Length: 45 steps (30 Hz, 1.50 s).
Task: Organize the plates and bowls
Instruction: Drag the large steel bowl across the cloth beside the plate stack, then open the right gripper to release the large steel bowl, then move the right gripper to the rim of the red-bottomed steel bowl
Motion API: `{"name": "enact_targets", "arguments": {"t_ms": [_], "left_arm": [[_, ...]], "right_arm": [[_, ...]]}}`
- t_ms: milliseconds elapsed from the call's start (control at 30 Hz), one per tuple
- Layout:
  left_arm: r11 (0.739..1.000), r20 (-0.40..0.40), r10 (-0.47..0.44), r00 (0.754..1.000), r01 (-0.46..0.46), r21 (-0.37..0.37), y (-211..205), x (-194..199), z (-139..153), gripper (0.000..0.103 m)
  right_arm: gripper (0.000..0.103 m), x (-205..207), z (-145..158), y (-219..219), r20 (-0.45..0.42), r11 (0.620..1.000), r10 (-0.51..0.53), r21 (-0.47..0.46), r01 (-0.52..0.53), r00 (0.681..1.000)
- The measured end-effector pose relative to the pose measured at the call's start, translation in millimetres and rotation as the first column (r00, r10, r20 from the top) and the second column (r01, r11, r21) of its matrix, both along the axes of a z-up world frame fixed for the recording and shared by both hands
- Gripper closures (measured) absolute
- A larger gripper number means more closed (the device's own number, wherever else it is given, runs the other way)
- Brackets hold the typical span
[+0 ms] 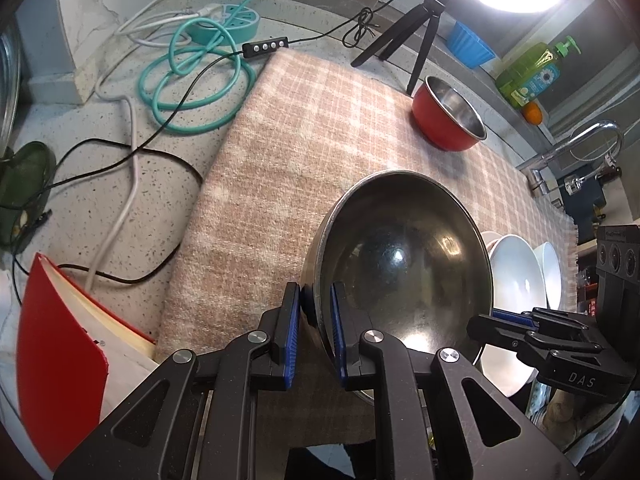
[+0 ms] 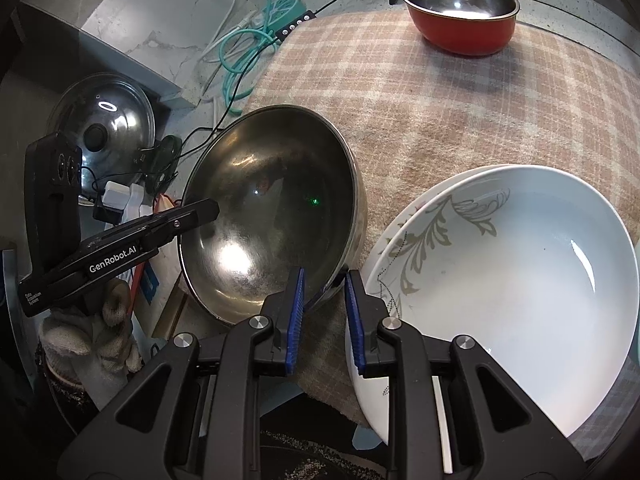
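A large steel bowl [image 1: 404, 256] sits tilted on the checked cloth [image 1: 304, 120]. My left gripper [image 1: 316, 312] has one finger on each side of its left rim, nearly closed on it. My right gripper [image 2: 324, 300] straddles the bowl's [image 2: 272, 208] right rim in the right wrist view, jaws slightly apart; contact is unclear. It also shows at the bowl's right edge in the left wrist view [image 1: 504, 316]. Stacked white plates with a leaf pattern [image 2: 500, 280] lie just right of the bowl. A red bowl with a steel inside [image 1: 448, 120] stands at the cloth's far side.
Cables and a teal coiled cord [image 1: 192, 80] lie left of the cloth. A red book [image 1: 56, 360] lies at the near left. A tripod [image 1: 416, 36], a soap bottle [image 1: 532, 68] and a tap [image 1: 572, 148] stand at the back right. A pot lid [image 2: 104, 128] leans at the left.
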<state>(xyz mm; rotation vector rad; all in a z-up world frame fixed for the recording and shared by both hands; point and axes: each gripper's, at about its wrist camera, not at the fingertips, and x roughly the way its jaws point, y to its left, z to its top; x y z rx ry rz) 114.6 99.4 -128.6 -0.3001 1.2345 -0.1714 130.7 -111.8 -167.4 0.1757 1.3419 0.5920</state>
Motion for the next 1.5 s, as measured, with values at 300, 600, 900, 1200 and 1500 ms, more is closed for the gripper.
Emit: {"name": "enact_targets", "arguments": {"t_ms": [300, 600, 900, 1200, 1500], "left_arm": [[1.0, -0.01, -0.004, 1.0, 0.004, 0.003, 0, 1, -1, 0.09], [1.0, 0.018, -0.001, 1.0, 0.001, 0.022, 1, 1, 8, 0.088], [1.0, 0.041, 0.006, 0.999, -0.007, 0.024, 1, 3, 17, 0.087], [1.0, 0.081, -0.004, 0.997, 0.002, 0.022, -5, 11, 32, 0.087], [0.999, 0.136, -0.039, 0.99, 0.038, 0.013, -15, 28, 54, 0.087]], "right_arm": [[0.079, -2, 0, 2, 0.016, 1.0, 0.015, -0.005, -0.015, 1.0], [0.066, -1, 10, -5, 0.055, 1.0, -0.003, 0.003, 0.003, 0.999], [0.061, 0, 29, -20, 0.111, 0.999, -0.039, 0.005, 0.038, 0.993], [0.059, 7, 52, -45, 0.167, 0.995, -0.098, 0.011, 0.098, 0.981], [0.059, 16, 78, -77, 0.242, 0.987, -0.153, -0.002, 0.158, 0.958]]}}
